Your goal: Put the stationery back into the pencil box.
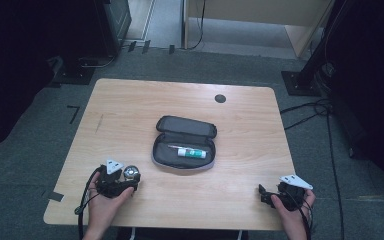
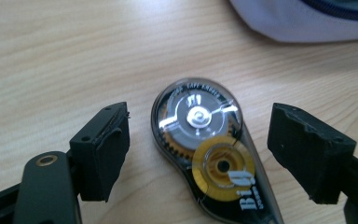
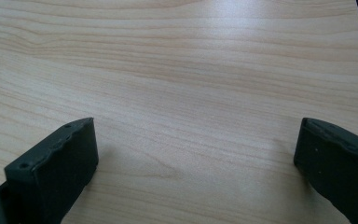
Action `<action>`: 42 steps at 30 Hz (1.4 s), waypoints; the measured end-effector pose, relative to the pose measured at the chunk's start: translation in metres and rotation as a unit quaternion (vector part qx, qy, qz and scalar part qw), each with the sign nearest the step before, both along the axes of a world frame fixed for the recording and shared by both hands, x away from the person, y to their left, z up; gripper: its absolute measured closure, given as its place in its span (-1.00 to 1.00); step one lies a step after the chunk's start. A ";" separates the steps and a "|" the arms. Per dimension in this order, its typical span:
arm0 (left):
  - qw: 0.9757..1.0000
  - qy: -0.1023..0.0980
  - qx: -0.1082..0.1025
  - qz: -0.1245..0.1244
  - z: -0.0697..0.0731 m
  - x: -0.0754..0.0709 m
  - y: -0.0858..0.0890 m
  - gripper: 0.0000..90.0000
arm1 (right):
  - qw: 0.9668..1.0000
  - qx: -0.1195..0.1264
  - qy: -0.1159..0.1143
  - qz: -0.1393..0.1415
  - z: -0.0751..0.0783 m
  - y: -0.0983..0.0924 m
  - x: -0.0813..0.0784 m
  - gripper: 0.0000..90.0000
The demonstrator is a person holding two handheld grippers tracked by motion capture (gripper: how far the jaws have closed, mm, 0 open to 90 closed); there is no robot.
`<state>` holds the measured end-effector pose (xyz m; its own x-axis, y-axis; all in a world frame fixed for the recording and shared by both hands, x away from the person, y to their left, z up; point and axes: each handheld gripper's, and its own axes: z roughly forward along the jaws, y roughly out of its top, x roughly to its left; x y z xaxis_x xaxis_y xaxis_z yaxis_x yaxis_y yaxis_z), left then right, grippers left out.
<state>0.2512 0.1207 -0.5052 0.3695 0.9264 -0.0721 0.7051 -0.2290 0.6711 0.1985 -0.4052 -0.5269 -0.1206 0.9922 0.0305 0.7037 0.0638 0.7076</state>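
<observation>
A clear correction tape dispenser [image 1: 131, 173] [image 2: 205, 154] with a yellow reel lies flat on the wooden table [image 1: 130, 110] at the front left. My left gripper [image 1: 129, 179] [image 2: 200, 116] is open, with a jaw on either side of the dispenser and a gap between each pad and its shell. At mid-table a dark pencil case [image 1: 186, 125] lies unzipped, with a white and green glue stick [image 1: 191, 152] inside it. A pale edge of the case [image 2: 307, 21] is just beyond the dispenser. At the front right, my right gripper [image 1: 264, 195] [image 3: 198, 126] is open over bare wood.
A round black cable hole [image 1: 220, 98] sits near the table's far edge. Dark stands and cables [image 1: 310, 107] are on the carpet around the table. Bare wood lies between the case and both grippers.
</observation>
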 end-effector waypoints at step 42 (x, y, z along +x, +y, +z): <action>1.000 -0.009 0.015 -0.019 -0.004 0.048 -0.016 -0.18 | 1.000 0.000 0.000 0.000 0.000 0.000 0.000 -1.00</action>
